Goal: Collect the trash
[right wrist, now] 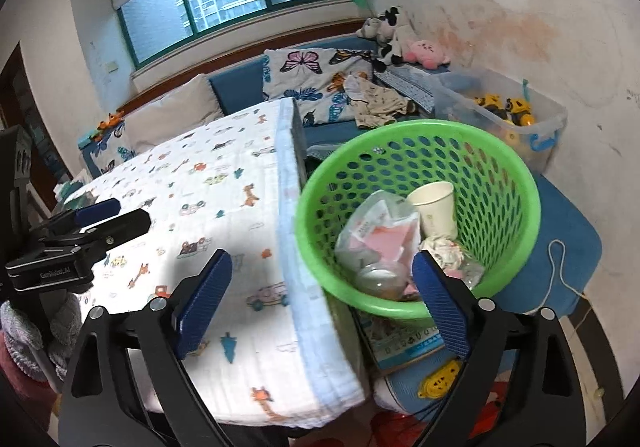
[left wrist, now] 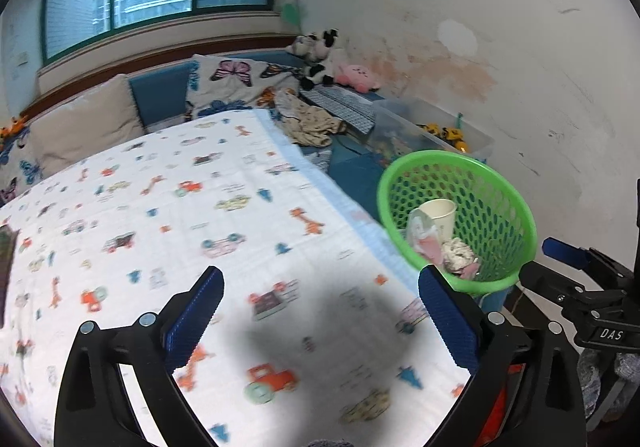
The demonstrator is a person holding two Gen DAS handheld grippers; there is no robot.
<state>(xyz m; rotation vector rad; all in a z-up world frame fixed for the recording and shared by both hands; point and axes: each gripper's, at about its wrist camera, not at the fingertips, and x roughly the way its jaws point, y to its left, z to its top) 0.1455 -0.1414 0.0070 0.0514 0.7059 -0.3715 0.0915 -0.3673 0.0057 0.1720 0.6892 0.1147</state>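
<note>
We log 2 readable marks.

1. "DAS" in white capitals on the black body of the right gripper point(left wrist: 576, 259), at the lower right of the left wrist frame.

2. "GenRobot.AI", as best we can read it, in small pale letters on the black body of the left gripper point(right wrist: 98, 213), at the left edge of the right wrist frame.

Print on the plastic packet point(right wrist: 376, 231) inside the green basket point(right wrist: 516, 167) and on the booklet point(right wrist: 404, 343) beneath it is too blurred for us to read.

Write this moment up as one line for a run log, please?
left gripper: open, empty, over patterned tablecloth | right gripper: open, empty | green basket: beside table, holds paper cup, wrappers
</note>
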